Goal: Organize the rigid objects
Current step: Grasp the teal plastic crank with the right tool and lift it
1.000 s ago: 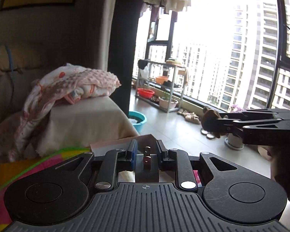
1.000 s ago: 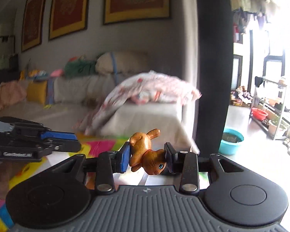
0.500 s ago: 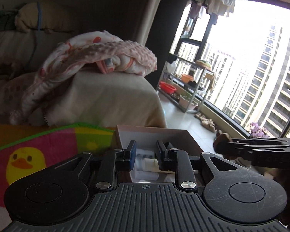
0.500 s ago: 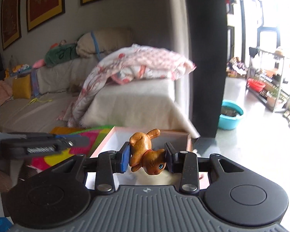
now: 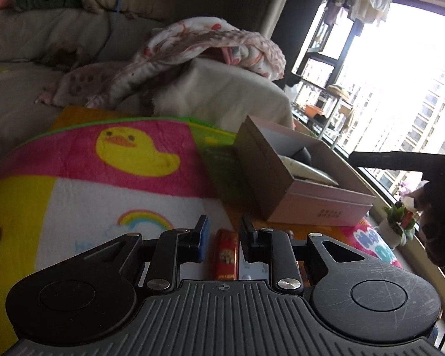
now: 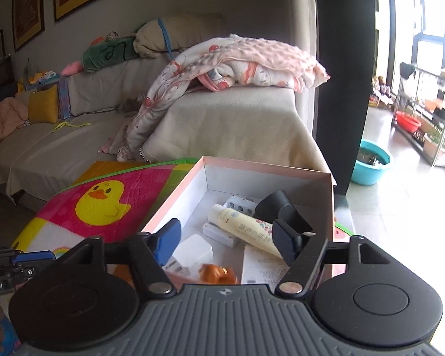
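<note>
My right gripper [image 6: 228, 234] hangs over the open pink box [image 6: 267, 167], and its jaws are opening. Nothing is between them. The orange toy dog [image 6: 218, 274] lies blurred in the box below them, free of the pads. A cream tube [image 6: 246, 225], a black object [image 6: 276, 204] and small white boxes [image 6: 192, 249] also lie inside. My left gripper [image 5: 225, 237] is shut and low over the duck mat [image 5: 133, 151], left of the pink box [image 5: 320, 207]. A red packet [image 5: 225, 252] shows on the mat through the narrow gap between its fingers.
A beige sofa [image 6: 228, 118] with a pink blanket [image 6: 246, 62] stands behind the mat. A blue basin [image 6: 370, 163] and a metal rack [image 6: 424, 112] are on the floor to the right. A potted plant [image 5: 397, 222] sits by the window.
The right jaws spread and the toy dog dropped from them into the box. Both grippers came down; the left one now looks at the mat beside the box.
</note>
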The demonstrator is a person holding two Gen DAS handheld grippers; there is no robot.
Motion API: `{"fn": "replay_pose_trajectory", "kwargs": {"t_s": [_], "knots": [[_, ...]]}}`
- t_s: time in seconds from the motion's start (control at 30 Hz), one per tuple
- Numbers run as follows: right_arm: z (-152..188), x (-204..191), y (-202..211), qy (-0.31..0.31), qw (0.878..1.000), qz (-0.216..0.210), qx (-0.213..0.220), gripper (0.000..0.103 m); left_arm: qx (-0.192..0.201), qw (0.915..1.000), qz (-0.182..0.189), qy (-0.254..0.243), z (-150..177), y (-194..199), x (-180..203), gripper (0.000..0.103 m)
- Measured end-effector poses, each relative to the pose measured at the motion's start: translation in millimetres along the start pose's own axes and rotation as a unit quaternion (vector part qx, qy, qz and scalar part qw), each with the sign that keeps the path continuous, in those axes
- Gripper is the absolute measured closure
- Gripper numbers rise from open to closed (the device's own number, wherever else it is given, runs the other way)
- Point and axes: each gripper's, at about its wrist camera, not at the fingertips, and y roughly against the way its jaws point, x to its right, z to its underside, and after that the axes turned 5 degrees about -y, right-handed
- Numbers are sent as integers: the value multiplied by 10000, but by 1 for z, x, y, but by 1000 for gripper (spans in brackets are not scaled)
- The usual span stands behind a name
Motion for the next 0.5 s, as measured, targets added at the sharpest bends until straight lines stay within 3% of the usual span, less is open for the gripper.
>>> {"fn": "replay_pose_trajectory", "kwargs": {"t_s": [0.13, 0.27, 0.33, 0.43, 0.5], "knots": [[35, -16, 28, 273, 9995, -67, 117, 16, 96, 9997, -181, 94, 7, 12, -3, 79], [80, -51, 39, 918, 9906, -879, -507, 16, 152, 9993, -313, 169, 10, 23, -4, 79], [97, -70, 41, 1178, 9857, -1046, -592, 16, 99, 9994, -323, 120, 12, 25, -1, 79], [104, -89, 32, 1355, 9830, -1114, -548, 16, 6, 9994, -335, -118, 15, 26, 9, 79], [96, -90, 17, 1103, 9864, -1052, -613, 16, -46, 9991, -322, -265, 17, 25, 15, 78]]}}
